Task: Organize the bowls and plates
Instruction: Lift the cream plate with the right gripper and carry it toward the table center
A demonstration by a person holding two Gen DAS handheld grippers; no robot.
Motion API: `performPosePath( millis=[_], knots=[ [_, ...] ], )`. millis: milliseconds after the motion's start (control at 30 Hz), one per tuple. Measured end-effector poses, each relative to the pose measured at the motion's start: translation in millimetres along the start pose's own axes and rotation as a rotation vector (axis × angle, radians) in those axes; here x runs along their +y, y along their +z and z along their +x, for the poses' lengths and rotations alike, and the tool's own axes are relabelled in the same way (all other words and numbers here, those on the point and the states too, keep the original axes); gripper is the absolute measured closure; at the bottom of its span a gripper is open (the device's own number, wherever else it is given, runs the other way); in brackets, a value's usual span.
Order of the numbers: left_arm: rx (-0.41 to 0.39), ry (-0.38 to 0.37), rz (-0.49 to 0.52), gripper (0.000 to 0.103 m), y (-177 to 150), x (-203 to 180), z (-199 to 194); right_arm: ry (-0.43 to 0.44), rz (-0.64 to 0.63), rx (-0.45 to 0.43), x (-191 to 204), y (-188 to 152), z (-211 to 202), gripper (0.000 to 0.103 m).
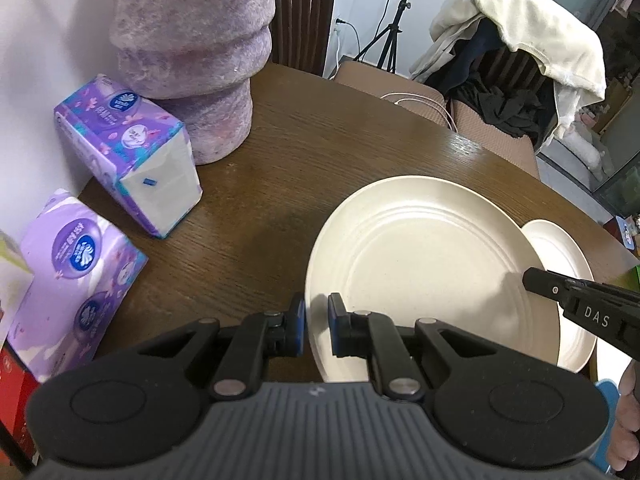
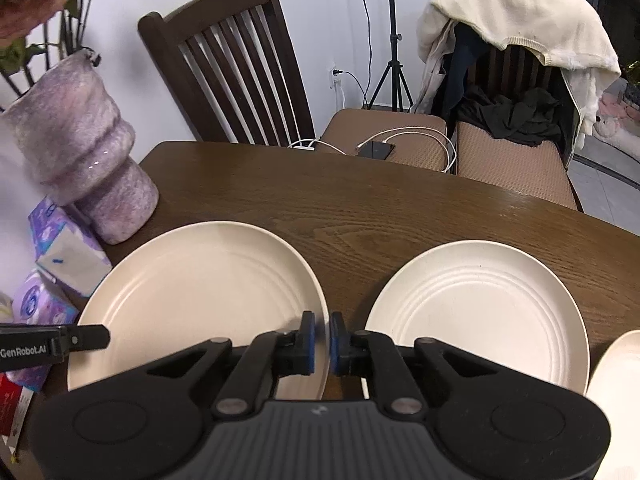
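A cream plate [image 1: 424, 276] is held between my two grippers above the brown table [image 1: 280, 184]. My left gripper [image 1: 317, 326] is shut on its left rim. My right gripper [image 2: 322, 340] is shut on its right rim; the same plate shows in the right wrist view [image 2: 200, 296]. My right gripper also shows at the right edge of the left wrist view [image 1: 584, 308]. A second cream plate [image 2: 480, 312] lies flat on the table [image 2: 400, 208] to the right, partly hidden under the held plate in the left wrist view [image 1: 568, 256]. Another cream dish edge [image 2: 620, 364] shows at far right.
A tall purple vase [image 1: 196, 56] stands at the table's back left, also in the right wrist view [image 2: 80, 144]. Two purple tissue packs [image 1: 128, 152] [image 1: 72, 280] lie by the wall. Two chairs [image 2: 232, 64] [image 2: 516, 64] stand beyond the table, one draped with clothes; a phone [image 2: 376, 149] lies on a seat.
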State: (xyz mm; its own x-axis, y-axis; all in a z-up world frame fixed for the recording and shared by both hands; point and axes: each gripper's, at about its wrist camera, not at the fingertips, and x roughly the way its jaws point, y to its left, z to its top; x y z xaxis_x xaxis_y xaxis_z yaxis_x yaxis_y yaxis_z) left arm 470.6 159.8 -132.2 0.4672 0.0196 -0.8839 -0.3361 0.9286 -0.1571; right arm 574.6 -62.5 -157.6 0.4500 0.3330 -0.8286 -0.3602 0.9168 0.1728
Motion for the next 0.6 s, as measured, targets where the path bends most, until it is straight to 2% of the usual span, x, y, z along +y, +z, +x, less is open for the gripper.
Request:
performPosePath(
  millis=[600],
  knots=[
    [-0.052,-0.012,0.035,0.091,-34.0,-13.8,-55.1,0.004,0.007,-0.042,0.9,-31.9,-58.4,0.096]
  ],
)
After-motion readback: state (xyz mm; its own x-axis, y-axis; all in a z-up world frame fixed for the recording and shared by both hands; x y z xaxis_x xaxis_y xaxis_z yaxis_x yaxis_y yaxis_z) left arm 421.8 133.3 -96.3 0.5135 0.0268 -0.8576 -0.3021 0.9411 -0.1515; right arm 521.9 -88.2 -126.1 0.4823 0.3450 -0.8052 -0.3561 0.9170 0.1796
